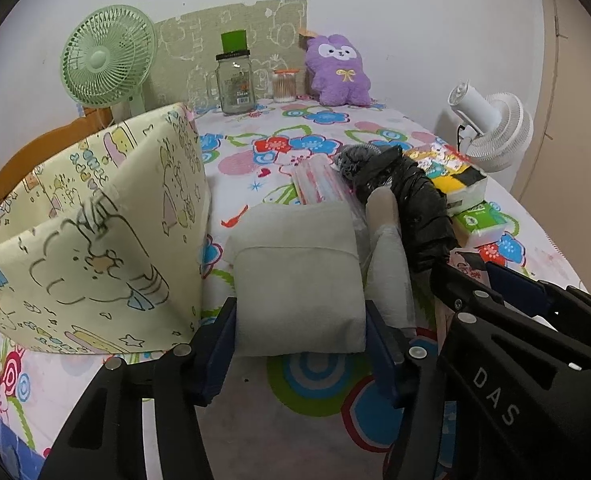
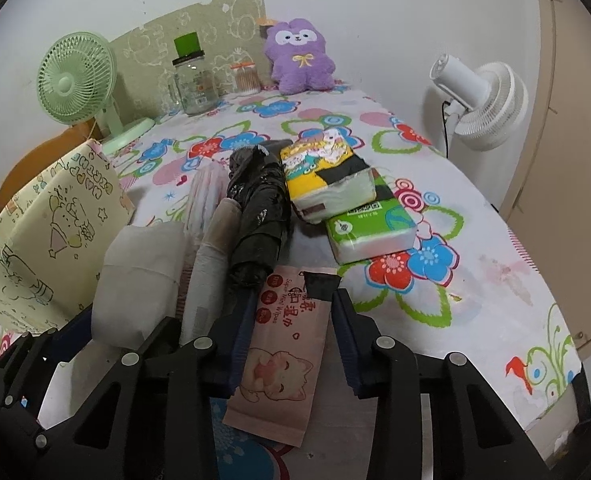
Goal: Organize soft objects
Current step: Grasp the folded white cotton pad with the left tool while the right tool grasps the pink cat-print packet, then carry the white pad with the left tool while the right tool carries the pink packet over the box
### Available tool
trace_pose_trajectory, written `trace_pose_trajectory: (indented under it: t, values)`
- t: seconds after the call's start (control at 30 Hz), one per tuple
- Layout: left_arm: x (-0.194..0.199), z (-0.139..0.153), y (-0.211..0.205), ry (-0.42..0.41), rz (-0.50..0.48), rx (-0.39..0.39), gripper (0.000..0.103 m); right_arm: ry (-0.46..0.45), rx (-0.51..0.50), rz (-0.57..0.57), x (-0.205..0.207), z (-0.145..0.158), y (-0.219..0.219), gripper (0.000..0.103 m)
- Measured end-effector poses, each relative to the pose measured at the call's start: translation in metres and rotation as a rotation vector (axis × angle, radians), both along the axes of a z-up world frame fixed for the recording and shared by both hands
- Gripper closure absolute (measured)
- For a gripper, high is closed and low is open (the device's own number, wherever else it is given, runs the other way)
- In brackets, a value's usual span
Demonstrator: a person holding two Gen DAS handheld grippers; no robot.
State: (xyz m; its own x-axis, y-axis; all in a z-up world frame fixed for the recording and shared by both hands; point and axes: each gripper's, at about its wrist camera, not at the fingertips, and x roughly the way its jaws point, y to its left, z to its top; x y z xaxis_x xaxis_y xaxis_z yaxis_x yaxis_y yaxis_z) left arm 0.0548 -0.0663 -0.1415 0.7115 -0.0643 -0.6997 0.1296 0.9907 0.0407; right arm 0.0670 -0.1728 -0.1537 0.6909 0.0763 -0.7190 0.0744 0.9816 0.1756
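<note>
We straddle the grey folded cloth pack (image 1: 299,276) with our left gripper (image 1: 299,344), pads pressing its sides. Our right gripper (image 2: 291,340) flanks the pink wipes packet (image 2: 283,352), lying lengthwise between half-closed fingers; contact unclear. The fabric bin (image 1: 95,232) stands left.

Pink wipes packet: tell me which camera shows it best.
The right wrist view: the pink wipes packet lies full length between that gripper's jaws, cat print and lettering readable. The left wrist view shows only a corner behind the right gripper.
</note>
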Motion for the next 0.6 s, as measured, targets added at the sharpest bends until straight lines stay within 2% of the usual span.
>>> trace_pose_trajectory:
  t: [0.6]
  values:
    - [-0.004, 0.040, -0.001, -0.070, -0.006, -0.043, 0.043, -0.096, -0.003, -0.029, -0.008, 0.043, -0.007, 0.061]
